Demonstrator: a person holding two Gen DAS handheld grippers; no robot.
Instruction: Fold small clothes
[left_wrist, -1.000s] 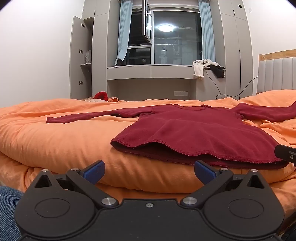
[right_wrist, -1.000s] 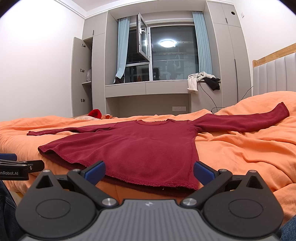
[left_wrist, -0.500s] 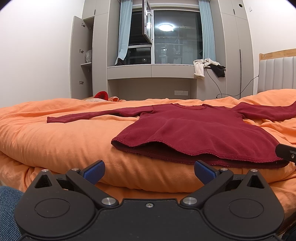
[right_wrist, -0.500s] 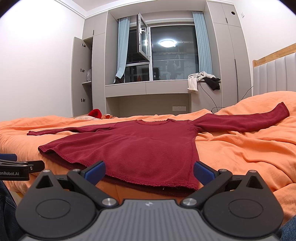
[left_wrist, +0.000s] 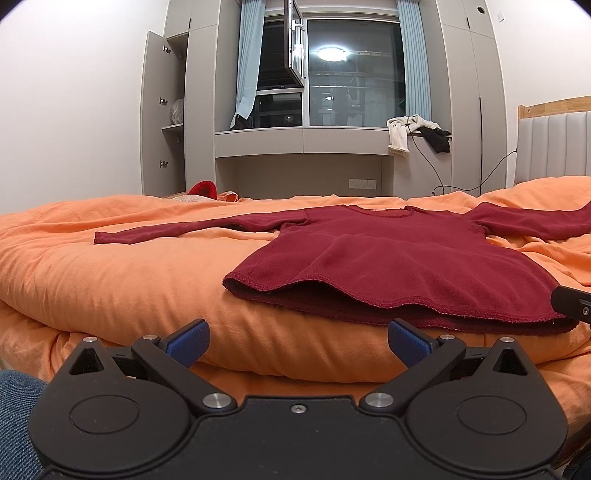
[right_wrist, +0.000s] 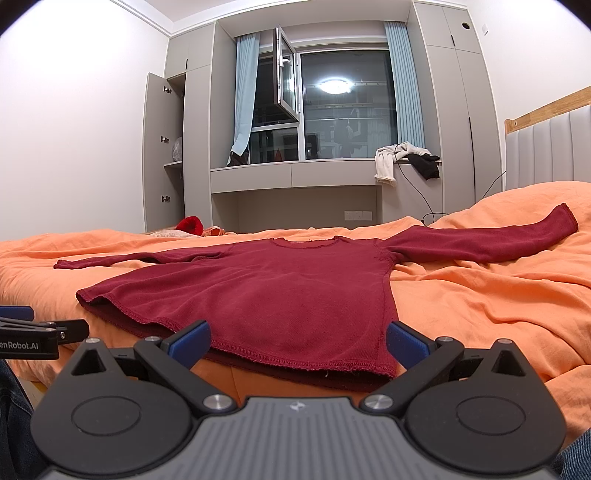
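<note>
While level before the sweater (right_wrist: 280, 291), left claw (left_wrist: 297, 341), right claw (right_wrist: 297, 341), both spread

Straight ahead of the gripper, an orange duvet (right_wrist: 480, 295) is spreading across the bed. Beyond it a dark window (right_wrist: 343, 107) is reflecting a ceiling lamp (right_wrist: 334, 85), blue curtains (right_wrist: 243, 96) hanging either side. Far left, a grey cupboard door (right_wrist: 153, 151) is standing open; far right, a padded headboard (right_wrist: 550, 147) is rising.

Both the left gripper (left_wrist: 298, 341) and the right gripper (right_wrist: 297, 339) are black with blue pads (left_wrist: 187, 339) on their fingers, shiny silver screws and round flat parts, and the person wears blue jeans (left_wrist: 14, 417).
</note>
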